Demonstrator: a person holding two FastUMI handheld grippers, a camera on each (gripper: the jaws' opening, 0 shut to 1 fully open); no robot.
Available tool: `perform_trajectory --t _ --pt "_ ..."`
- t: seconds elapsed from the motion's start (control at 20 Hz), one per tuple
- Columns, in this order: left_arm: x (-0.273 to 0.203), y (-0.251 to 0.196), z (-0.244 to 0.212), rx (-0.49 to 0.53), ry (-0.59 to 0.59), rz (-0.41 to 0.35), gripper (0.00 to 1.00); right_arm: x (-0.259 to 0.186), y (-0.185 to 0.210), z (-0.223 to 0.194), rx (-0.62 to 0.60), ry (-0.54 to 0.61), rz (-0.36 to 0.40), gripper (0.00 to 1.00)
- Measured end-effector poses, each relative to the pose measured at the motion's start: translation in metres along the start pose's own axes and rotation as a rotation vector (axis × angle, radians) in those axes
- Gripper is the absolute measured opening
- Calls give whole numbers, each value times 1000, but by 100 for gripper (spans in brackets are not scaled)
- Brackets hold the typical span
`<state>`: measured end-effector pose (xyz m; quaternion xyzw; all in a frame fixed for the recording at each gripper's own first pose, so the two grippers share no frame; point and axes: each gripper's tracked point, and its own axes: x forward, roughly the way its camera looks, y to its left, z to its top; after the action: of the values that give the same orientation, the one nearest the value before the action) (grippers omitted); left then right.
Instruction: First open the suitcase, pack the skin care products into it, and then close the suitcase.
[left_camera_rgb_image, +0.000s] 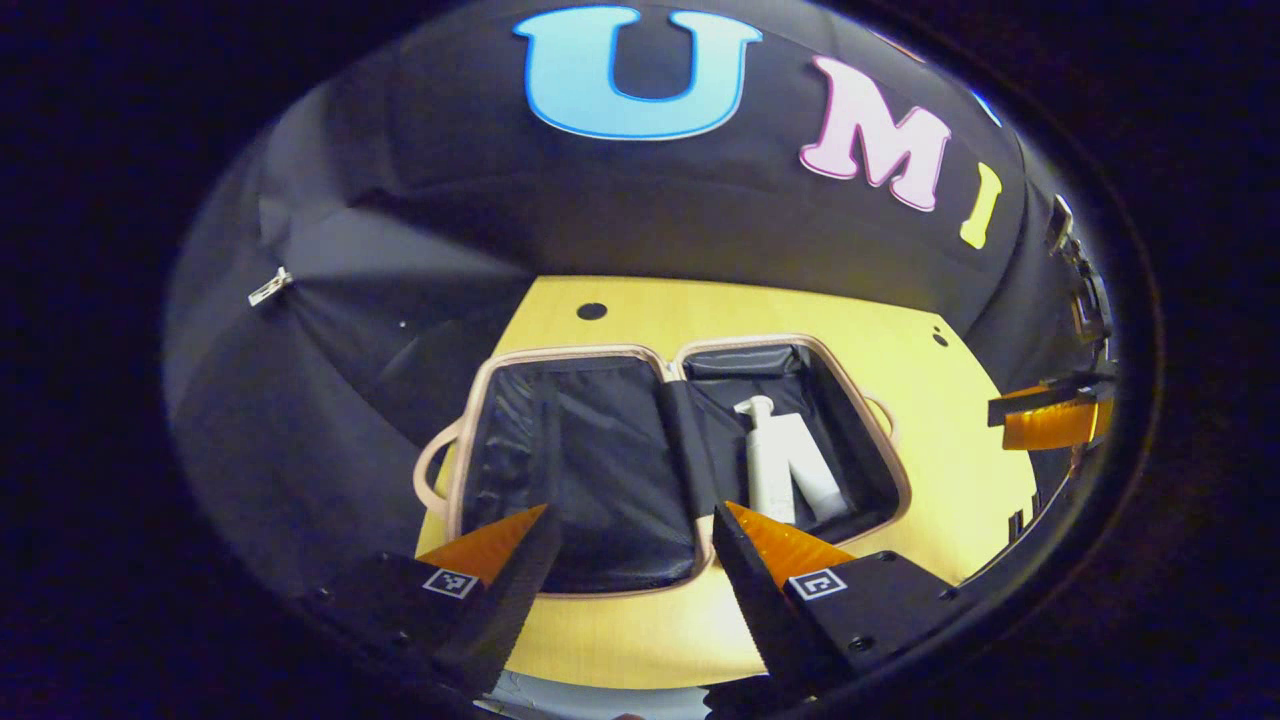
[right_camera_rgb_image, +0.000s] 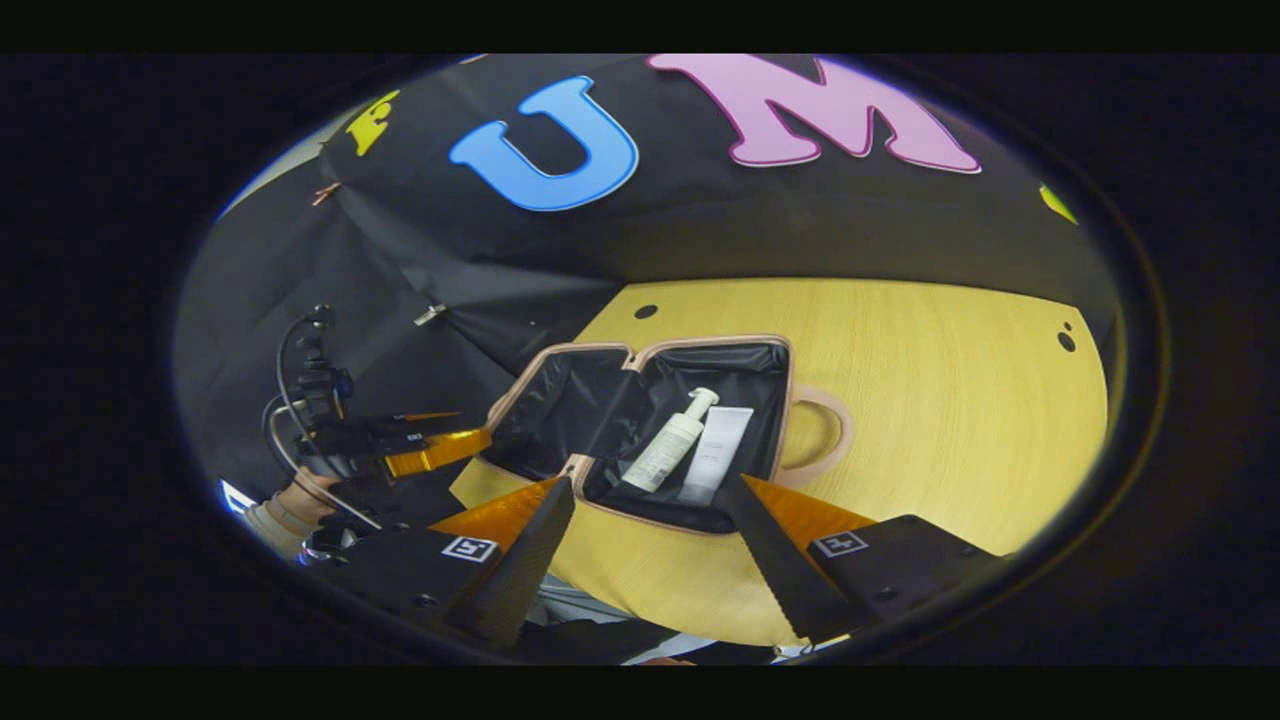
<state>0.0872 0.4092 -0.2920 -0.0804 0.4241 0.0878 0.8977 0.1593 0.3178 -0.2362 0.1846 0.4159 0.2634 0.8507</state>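
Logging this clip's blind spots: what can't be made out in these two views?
- Labels on the pump bottle and tube: too small in both views.
- Suitcase near rim: left gripper view, covered by the left gripper fingers.
- Table front edge: right gripper view, behind the right gripper.

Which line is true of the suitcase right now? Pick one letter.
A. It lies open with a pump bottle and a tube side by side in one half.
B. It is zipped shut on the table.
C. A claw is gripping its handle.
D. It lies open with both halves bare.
A: the suitcase lies open, with the pump bottle and tube together in one half; the other half is bare.
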Motion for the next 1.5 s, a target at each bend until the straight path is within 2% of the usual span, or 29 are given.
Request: perform_trajectory --t 0.15,0.4,0.6,0.65,0.7,0.75,0.85,0.9,0.95,1.0,1.4,1.45,1.5 --pt "10 57 -8 -132 -34 55 97 -23 0 -3 -11 -39 -2 98" --pt "34 129 -11 -348 -83 39 96 -42 -1 -9 33 -65 -32 98" --pt "67 167 -24 -471 -53 45 96 -50 -2 -14 72 -75 -59 98" --pt "76 176 -27 -514 -45 46 96 -50 -2 -15 85 -79 -61 87" --pt "83 183 -28 -565 -39 26 96 -51 -4 -15 98 -88 -67 87" --pt "89 187 -30 -621 -29 10 96 -52 -6 -15 109 -96 -74 97" --pt "99 198 -27 -707 -19 -17 96 -52 -11 -19 129 -100 -93 97" --pt "103 204 -32 -723 -8 -16 96 -51 -13 -21 139 -97 -102 87" --pt "109 210 -36 -720 8 -8 97 -49 -14 -22 150 -95 -108 87" --pt "117 211 -43 -710 34 -2 96 -48 -15 -23 159 -94 -111 97" --pt "160 209 -57 -614 174 -11 95 -30 -12 -27 191 -82 -128 98" --pt "164 212 -57 -594 182 1 93 -27 -11 -26 196 -83 -128 98" --pt "168 219 -60 -564 198 43 88 -26 -9 -26 201 -84 -126 98"
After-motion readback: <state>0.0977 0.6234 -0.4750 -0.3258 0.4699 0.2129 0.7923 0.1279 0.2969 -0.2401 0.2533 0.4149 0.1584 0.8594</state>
